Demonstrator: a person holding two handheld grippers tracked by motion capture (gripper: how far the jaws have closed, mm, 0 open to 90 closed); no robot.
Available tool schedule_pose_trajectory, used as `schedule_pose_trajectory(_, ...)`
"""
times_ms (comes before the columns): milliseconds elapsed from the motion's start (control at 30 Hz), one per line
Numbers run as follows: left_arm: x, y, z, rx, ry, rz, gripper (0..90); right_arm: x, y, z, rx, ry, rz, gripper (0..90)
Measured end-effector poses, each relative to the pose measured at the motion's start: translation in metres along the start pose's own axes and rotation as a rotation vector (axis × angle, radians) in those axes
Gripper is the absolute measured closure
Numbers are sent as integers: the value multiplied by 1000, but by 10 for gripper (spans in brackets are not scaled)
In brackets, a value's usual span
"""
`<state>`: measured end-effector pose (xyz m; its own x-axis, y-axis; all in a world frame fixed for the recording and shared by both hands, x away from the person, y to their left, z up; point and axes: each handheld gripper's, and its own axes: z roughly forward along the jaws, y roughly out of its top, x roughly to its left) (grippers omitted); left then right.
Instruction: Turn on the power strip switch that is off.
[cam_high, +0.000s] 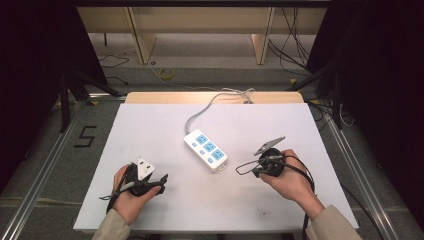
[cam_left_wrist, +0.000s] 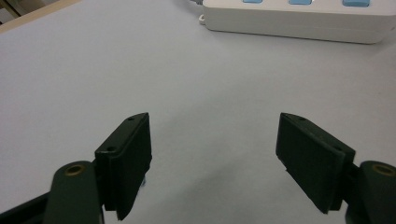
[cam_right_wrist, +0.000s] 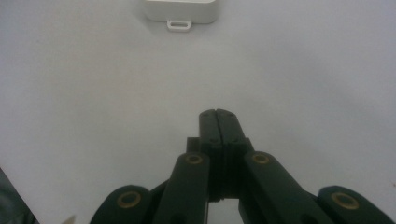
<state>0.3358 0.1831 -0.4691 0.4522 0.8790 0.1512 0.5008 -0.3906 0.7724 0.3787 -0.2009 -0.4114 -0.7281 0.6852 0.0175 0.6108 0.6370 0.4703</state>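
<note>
A: Any text or brands? Quick.

B: One mark: a dark "5" (cam_high: 86, 136) on the grey floor left of the table, high view. No lettering readable on the power strip (cam_high: 205, 150); too small there, and the gripper views catch just its edges.

A: Where's the strip?

B: Middle of the white table (cam_high: 150, 130), lying flat and angled, with three blue socket panels on top. Its grey cable (cam_high: 200, 111) runs off the far edge. It sits between the two grippers, touching neither.

A: Left gripper?

B: Left gripper (cam_left_wrist: 214, 154) has its jaws spread wide, bare table between the pads, holding nothing. In the high view the left hand (cam_high: 131, 192) holds it near the front left of the table, with a white plate on top of it.

A: Right?

B: Right gripper (cam_right_wrist: 218, 122) has the jaws pressed together with nothing between them. High view has the right hand (cam_high: 292, 180) at the front right, a grey plate and a wire loop on that gripper.

A: What differs across views?

B: Left gripper view shows the strip's long side and the blue panels along the top edge of frame. Right gripper view shows the strip's short end with a small hanging tab (cam_right_wrist: 179, 24). The high view adds the floor, cables, wooden shelving behind, beige sleeves.
</note>
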Motion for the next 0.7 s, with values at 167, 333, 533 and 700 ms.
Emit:
schedule_pose_trajectory(167, 0, 0, 0, -2, 0, 0, 269, -1, 6, -2, 4, -3, -8, 900)
schedule_pose_trajectory(333, 0, 0, 0, -4, 1, -4, 269, 0, 10, -2, 14, -1, -3, 900)
schedule_pose_trajectory(533, 0, 0, 0, -5, 1, -4, 269, 0, 16, 0, 21, 5, -12, 900)
schedule_pose_trajectory(700, 0, 0, 0, -5, 1, -5, 269, 1, 20, 1, 32, 7, -11, 900)
